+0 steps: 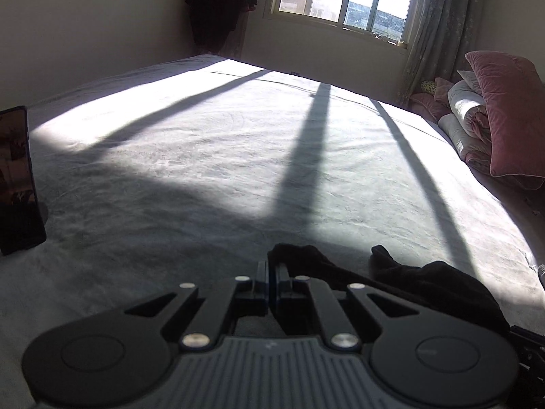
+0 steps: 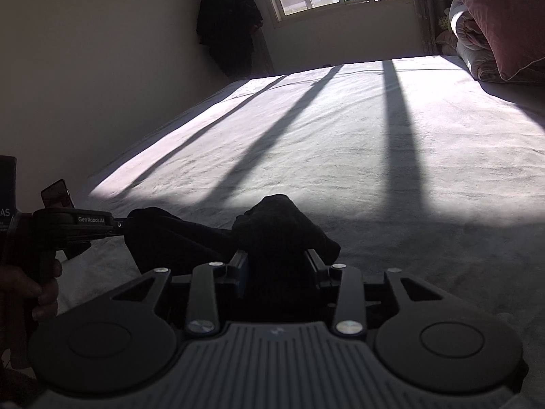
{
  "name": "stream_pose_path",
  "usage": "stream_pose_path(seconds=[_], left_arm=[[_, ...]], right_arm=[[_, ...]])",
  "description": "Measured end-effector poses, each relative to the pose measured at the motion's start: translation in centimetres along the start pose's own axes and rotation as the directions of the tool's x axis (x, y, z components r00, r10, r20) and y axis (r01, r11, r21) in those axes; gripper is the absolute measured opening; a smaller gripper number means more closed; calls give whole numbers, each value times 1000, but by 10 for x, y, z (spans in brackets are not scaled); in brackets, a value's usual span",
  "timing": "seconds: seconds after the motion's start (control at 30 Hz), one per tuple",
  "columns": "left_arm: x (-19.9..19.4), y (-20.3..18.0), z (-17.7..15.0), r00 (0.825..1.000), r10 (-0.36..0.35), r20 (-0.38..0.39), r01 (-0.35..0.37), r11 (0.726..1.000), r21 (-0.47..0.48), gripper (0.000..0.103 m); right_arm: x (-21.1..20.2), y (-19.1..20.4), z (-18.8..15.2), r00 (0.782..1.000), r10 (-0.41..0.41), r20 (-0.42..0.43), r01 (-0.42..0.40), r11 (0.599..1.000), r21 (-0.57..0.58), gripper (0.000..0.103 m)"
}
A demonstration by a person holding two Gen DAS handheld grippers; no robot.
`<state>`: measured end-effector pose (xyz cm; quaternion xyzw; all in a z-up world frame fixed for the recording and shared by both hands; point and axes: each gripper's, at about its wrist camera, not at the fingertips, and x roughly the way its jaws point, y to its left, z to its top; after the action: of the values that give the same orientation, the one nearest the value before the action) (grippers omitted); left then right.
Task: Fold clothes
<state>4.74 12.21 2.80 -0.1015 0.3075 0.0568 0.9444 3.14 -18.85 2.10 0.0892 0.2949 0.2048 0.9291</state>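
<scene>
Two grippers holding a black garment (image 2: 282, 228) over a bed (image 1: 211, 143).
Left gripper (image 1: 272, 267) is pinching its edge, jaws nearly together; only the right wrist view is showing the right gripper (image 2: 277, 262) clamping a bunched fold.

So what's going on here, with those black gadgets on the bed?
A person is folding a black garment on a bed, using a hand-held claw in each hand instead of fingers. The left claw is pinched shut on one end of the cloth. The right claw has a bunch of the same cloth between its fingers. The garment is still crumpled, not yet folded. A phone stands propped at the left, and pillows are piled at the right.
</scene>
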Motion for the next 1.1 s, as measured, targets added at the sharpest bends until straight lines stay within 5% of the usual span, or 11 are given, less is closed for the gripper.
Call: stream_pose_path(seconds=[0.23, 0.4, 0.5, 0.53, 0.57, 0.6, 0.63, 0.87, 1.1], left_arm=[[5, 9, -6, 995, -79, -61, 76, 996, -47, 5], [1, 9, -12, 981, -153, -117, 143, 986, -91, 33], [-1, 11, -14, 969, -198, -150, 178, 975, -136, 36], [0, 12, -15, 965, -209, -159, 186, 971, -149, 37], [1, 13, -15, 961, -218, -170, 191, 968, -164, 38], [2, 15, -16, 957, -227, -182, 194, 964, -181, 38], [4, 16, -16, 953, -237, -191, 199, 960, -198, 38], [9, 27, -18, 931, -295, -216, 224, 927, -300, 38], [8, 30, -16, 930, -297, -215, 225, 926, -303, 39]], right_arm=[[-9, -11, -17, 996, -10, -91, 4, 998, -67, 47], [-13, -2, -32, 990, -2, -141, -22, 986, -164, 47], [-9, 3, -43, 983, -13, -182, -27, 976, -215, 46], [-6, 6, -46, 980, -19, -197, -28, 972, -235, 41], [-3, 10, -49, 977, -27, -211, -29, 966, -257, 21], [-1, 13, -53, 974, -35, -224, -29, 960, -278, 12], [-1, 15, -54, 973, -28, -228, -38, 959, -282, 11], [-17, 28, -49, 959, 142, -246, -192, 962, -193, 7], [-26, 56, -51, 874, 355, -331, -411, 904, -116, 7]])
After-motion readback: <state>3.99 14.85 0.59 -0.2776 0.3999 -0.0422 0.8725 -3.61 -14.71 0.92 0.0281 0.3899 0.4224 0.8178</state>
